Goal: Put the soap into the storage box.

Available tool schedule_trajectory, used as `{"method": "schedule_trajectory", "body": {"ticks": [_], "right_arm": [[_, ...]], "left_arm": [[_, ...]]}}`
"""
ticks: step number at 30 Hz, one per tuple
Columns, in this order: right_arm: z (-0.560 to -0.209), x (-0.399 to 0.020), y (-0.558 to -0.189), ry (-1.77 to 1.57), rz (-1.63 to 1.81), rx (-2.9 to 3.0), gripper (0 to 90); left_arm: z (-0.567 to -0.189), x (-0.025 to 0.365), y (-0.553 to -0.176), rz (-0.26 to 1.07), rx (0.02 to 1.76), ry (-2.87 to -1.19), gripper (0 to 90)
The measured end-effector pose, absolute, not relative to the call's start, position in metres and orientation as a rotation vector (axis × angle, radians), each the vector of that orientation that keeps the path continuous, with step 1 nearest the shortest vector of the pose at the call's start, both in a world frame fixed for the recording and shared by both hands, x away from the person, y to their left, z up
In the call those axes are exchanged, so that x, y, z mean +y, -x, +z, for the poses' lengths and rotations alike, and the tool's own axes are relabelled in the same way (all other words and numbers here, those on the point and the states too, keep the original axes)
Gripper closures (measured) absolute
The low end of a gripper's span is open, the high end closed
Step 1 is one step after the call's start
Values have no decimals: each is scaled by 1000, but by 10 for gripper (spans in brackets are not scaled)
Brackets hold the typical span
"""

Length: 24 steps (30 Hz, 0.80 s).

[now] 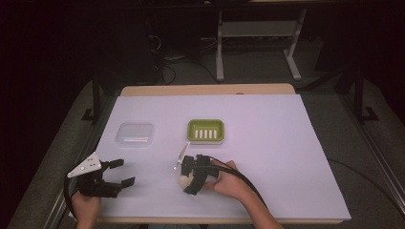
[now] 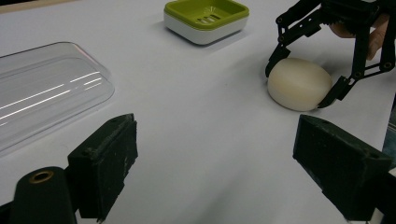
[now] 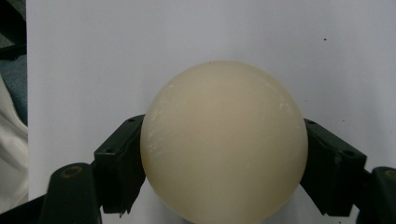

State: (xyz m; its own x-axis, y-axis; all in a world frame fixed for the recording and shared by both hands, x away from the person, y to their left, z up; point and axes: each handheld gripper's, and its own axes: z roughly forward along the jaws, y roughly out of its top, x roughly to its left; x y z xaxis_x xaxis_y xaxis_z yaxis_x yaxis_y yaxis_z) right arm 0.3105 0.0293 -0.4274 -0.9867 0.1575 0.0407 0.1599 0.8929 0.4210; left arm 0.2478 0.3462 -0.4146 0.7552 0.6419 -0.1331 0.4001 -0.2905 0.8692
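Right gripper [image 1: 187, 175] grasps the soap bar at the near counter edge.

Its fingers [image 3: 119, 163] clamp the cream soap bar [image 3: 223, 140] on both sides, resting on the white counter [image 1: 267, 157]; the left gripper [image 1: 119, 174] stands released, holding nothing. Risk: the smooth, rounded bar may squirt out under uneven squeeze. Farther off sit a clear lid [image 1: 135, 134] and green soap dish [image 1: 206, 130]. No legible writing anywhere.

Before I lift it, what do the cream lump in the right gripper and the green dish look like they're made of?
The cream lump looks like a bar of soap: matte, waxy, rounded, with faint whitish scuffs, though smooth plastic can't be ruled out. The right gripper has its jaws against both its sides. The green dish looks like moulded plastic, a satin green slotted top on a white base.
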Motion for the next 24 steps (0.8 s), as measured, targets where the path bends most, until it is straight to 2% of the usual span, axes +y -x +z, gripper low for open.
{"method": "schedule_trajectory", "body": {"ticks": [24], "right_arm": [[-403,10,-317,262,-717,-3051,236]], "left_arm": [[-415,346,-248,296,796,-1930,132]]}}
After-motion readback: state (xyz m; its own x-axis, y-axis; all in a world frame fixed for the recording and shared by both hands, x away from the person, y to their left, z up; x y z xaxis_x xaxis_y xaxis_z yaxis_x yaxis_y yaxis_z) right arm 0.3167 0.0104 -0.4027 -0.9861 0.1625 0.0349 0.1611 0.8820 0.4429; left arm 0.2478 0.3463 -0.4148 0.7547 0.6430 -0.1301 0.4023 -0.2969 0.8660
